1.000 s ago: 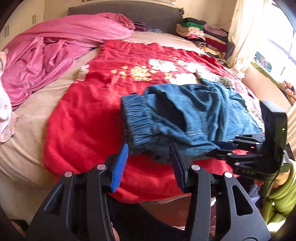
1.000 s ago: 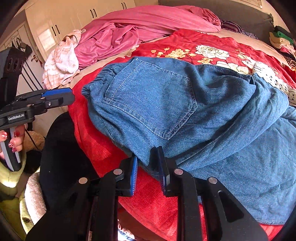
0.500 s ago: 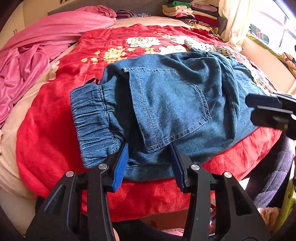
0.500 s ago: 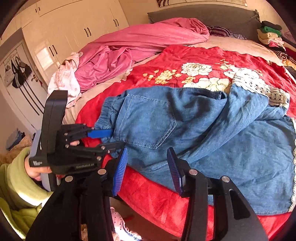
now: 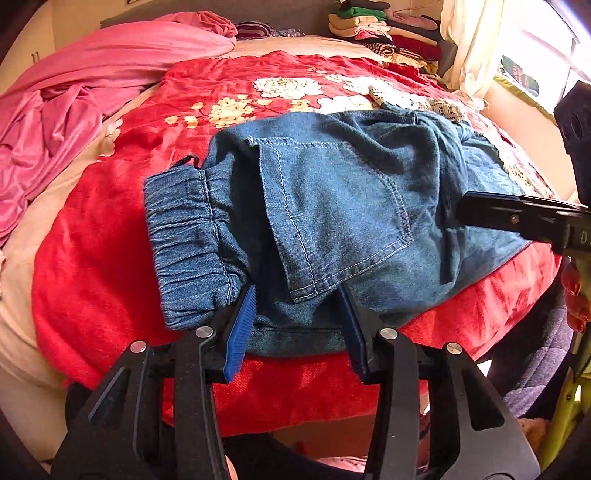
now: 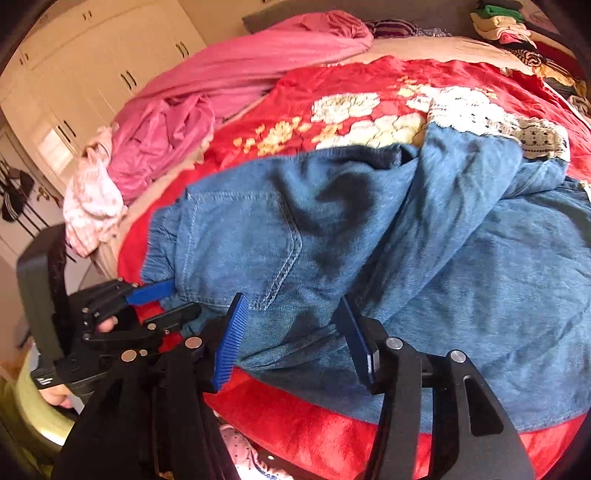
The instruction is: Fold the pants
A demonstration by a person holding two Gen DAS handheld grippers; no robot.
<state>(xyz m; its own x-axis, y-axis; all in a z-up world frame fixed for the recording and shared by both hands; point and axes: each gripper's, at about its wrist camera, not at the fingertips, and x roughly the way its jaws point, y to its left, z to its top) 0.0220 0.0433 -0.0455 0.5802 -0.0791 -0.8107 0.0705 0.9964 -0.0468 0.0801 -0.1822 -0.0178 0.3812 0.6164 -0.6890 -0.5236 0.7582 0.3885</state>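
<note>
Blue denim pants lie bunched on a red floral blanket, elastic waistband at the left, a back pocket facing up. They also show in the right wrist view. My left gripper is open, its blue pads either side of the pants' near edge below the pocket. My right gripper is open over the near edge of the denim, further along the legs. In the left wrist view the right gripper's fingers come in from the right. In the right wrist view the left gripper sits at the waistband end.
A pink sheet is heaped at the bed's far left. Folded clothes are stacked at the headboard. A white cloth lies at the bed's left edge, wardrobes behind. A lace-trimmed hem lies beyond the denim.
Both grippers have opened and closed in on the pants' near edge. The right gripper let go of the denim it pinched a second ago.
</note>
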